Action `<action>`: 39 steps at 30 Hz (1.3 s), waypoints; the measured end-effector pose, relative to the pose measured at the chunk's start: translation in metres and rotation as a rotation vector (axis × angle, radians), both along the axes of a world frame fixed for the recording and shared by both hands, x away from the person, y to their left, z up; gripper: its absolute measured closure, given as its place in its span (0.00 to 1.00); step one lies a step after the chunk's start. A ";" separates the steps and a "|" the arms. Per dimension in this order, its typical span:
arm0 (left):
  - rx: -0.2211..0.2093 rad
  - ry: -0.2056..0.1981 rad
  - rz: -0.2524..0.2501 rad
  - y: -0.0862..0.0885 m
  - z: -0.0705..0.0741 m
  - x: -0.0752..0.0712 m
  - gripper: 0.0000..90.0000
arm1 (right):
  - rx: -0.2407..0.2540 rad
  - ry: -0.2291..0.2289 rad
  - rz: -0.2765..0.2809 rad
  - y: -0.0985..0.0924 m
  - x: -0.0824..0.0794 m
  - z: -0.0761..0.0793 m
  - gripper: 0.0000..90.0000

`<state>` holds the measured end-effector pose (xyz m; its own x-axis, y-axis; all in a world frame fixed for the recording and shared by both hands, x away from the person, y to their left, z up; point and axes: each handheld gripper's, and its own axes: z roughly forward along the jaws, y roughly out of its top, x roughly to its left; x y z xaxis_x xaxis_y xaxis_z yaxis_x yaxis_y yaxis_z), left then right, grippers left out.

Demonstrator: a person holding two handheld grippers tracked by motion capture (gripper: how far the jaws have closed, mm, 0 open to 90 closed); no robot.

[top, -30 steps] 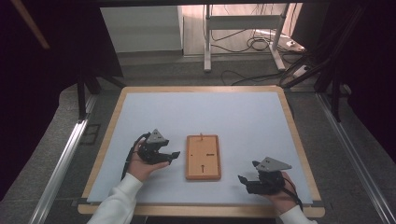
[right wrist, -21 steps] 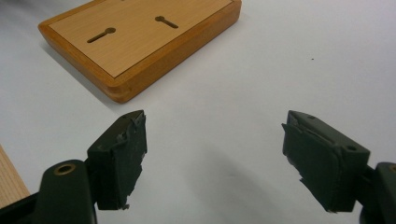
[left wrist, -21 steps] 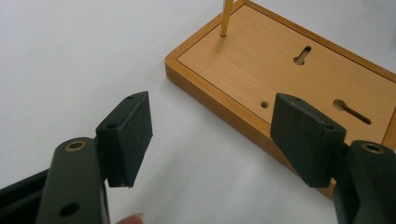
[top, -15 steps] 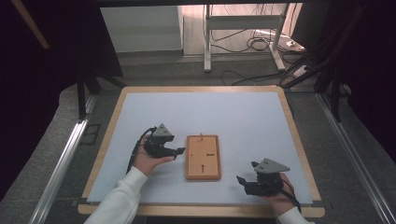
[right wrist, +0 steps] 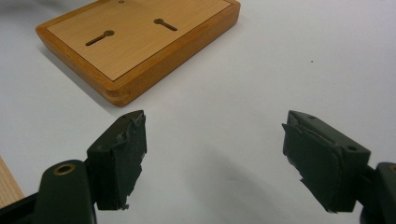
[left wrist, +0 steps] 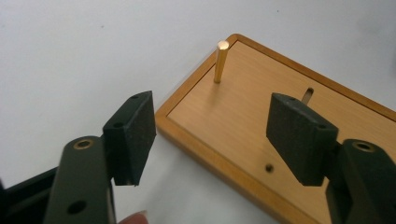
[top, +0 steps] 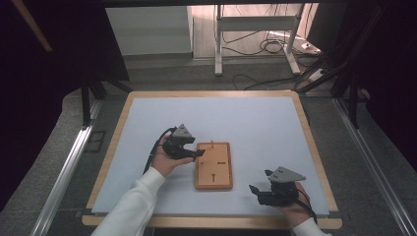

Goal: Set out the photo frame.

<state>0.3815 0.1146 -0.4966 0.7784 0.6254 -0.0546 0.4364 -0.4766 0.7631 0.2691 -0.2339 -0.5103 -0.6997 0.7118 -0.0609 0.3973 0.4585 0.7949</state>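
Note:
A flat wooden board [top: 214,167] with keyhole slots lies mid-table, also in the left gripper view [left wrist: 243,107] and the right gripper view [right wrist: 140,42]. A brass pin [left wrist: 220,60] stands upright near its far end [top: 212,143]. My left gripper [top: 196,153] hovers at the board's left edge, pointing right. Its jaws [left wrist: 215,135] have just been closing a little but stand open, with the board's edge below the gap and nothing pressed. My right gripper [top: 260,182] rests near the front right, open [right wrist: 233,158] over bare mat, well apart from the board.
The pale blue mat [top: 221,118] covers a wood-rimmed table [top: 211,93]. Beyond the far edge are a metal stand [top: 255,29] and floor cables [top: 275,46]. Metal rails [top: 64,172] run along both sides.
My left hand has moved right, bringing its gripper from the open mat up to the board's left edge. The right hand and the board have stayed put.

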 end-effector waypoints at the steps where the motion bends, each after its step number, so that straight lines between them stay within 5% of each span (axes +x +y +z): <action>1: -0.001 -0.003 -0.004 -0.002 0.000 0.001 0.40 | 0.000 -0.002 0.000 0.001 0.000 0.000 0.24; 16: -0.018 0.020 -0.033 -0.021 -0.006 0.021 0.49 | -0.006 -0.001 0.010 0.003 0.000 -0.001 0.24; 39: -0.011 0.022 -0.076 -0.041 -0.018 0.035 0.80 | -0.011 0.000 0.022 0.008 -0.001 -0.003 0.24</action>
